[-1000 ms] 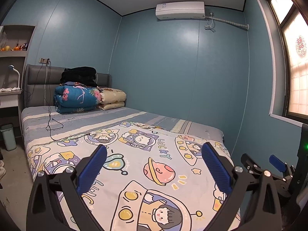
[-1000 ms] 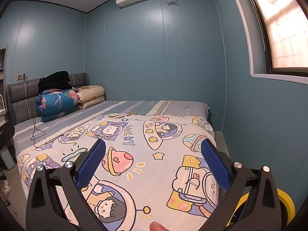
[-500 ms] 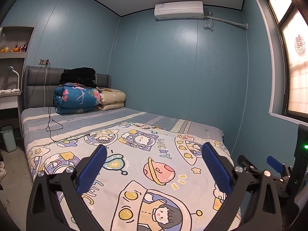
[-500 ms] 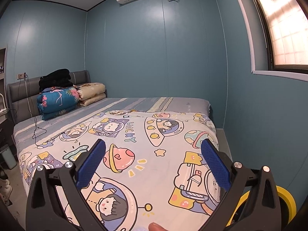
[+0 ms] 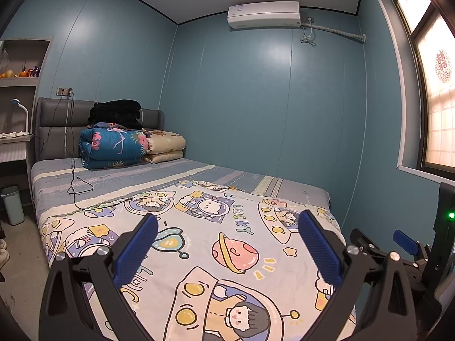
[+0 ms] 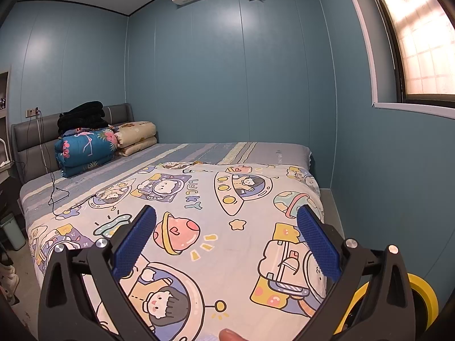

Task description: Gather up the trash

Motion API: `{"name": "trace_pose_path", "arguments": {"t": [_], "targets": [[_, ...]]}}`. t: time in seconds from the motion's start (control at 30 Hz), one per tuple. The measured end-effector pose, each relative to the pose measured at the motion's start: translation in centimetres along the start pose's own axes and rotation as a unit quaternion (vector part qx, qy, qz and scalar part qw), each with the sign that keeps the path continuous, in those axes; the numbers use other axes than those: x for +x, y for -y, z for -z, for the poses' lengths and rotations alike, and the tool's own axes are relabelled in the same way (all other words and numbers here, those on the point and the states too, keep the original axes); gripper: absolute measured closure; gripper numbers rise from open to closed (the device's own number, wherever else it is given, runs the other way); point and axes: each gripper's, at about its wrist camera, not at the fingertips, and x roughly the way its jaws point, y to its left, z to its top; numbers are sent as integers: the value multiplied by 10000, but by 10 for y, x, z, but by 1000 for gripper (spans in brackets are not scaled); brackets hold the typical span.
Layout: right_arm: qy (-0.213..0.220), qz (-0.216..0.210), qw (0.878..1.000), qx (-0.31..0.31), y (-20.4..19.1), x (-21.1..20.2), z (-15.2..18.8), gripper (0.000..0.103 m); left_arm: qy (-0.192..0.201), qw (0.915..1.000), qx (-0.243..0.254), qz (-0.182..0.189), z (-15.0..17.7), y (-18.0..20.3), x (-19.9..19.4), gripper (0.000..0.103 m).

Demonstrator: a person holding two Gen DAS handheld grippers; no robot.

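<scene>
No trash shows on the bed in either view. A small pale green bin (image 5: pixel 12 204) stands on the floor left of the bed; it also shows in the right wrist view (image 6: pixel 11 231). My left gripper (image 5: pixel 227 228) is open and empty, held above the foot of the cartoon bedspread (image 5: pixel 199 244). My right gripper (image 6: pixel 226 223) is open and empty, above the same bedspread (image 6: pixel 216 227). The right gripper's body (image 5: pixel 403 244) shows at the right edge of the left wrist view.
Folded quilts (image 5: pixel 113 146) and black clothes (image 5: pixel 115 113) are stacked at the grey headboard. A charging cable (image 5: pixel 74 182) trails over the sheet. A yellow tape roll (image 6: pixel 421 301) sits low right. Blue walls close the far side and right; a shelf (image 5: pixel 17 79) and lamp are left.
Both views have shifted slightly; the grippers drifted a little over the bed and stayed open. Nothing was grasped or moved.
</scene>
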Motion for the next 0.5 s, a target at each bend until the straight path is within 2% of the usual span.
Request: {"name": "trace_pose_path", "arguments": {"t": [0.5], "targets": [[-53,-8,10000,20,3,3,2,8,-2,10000,34,-5,0,3,-1,8]]}}
